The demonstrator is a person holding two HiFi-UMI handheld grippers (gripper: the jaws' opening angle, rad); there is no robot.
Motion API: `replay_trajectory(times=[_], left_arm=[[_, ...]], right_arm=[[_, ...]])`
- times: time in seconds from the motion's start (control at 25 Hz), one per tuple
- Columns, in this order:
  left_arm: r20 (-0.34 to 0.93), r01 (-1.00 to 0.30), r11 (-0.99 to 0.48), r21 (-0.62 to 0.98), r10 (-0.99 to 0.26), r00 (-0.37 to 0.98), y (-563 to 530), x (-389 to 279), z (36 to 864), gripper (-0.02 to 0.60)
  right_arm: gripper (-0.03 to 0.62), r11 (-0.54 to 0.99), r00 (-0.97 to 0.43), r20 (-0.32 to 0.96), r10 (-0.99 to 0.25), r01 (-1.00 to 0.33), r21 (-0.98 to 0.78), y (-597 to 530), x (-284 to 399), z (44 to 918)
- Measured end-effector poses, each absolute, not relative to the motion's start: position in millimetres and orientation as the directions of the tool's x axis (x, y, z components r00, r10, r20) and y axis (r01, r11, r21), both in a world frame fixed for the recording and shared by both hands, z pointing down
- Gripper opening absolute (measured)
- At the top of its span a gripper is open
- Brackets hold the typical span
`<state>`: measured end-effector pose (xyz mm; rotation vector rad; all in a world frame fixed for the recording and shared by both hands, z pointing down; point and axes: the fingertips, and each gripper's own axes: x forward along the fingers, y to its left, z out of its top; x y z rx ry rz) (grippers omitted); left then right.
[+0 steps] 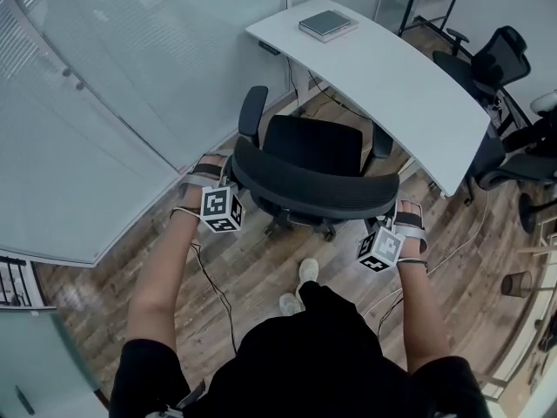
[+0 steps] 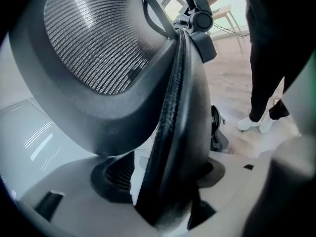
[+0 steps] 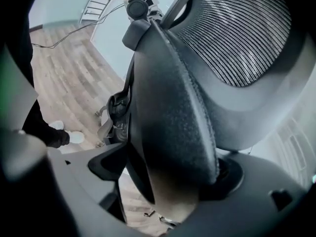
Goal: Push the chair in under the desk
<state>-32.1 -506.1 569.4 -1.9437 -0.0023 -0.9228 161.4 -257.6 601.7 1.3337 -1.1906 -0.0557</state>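
Black mesh chair [image 1: 309, 159] at centre frame on wood floor [image 1: 252, 273], seat facing white desk [image 1: 392, 68] at upper right, one armrest just at desk edge, seat not under it yet. Left gripper [image 1: 231, 171] clamped on backrest rim, centre left of frame. Right gripper [image 1: 392, 207] clamped on opposite rim, centre right. Grey book [image 1: 326, 23] on desk at top.

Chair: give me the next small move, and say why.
Probably push the backrest forward toward the desk, both sides evenly. The left gripper and right gripper each have a backrest edge between their jaws, one at either end, and the seat is not yet under the desk.
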Motion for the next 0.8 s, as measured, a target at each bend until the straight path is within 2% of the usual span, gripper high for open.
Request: replay_trajectory(times=[0.8], left_arm=[[0.658, 0.449, -0.550, -0.704, -0.267, 0.704, -587, 57, 580, 0.331]], right_arm=[[0.426, 0.304, 0.518, 0.656, -0.548, -0.608, 0.734, -309, 215, 605]])
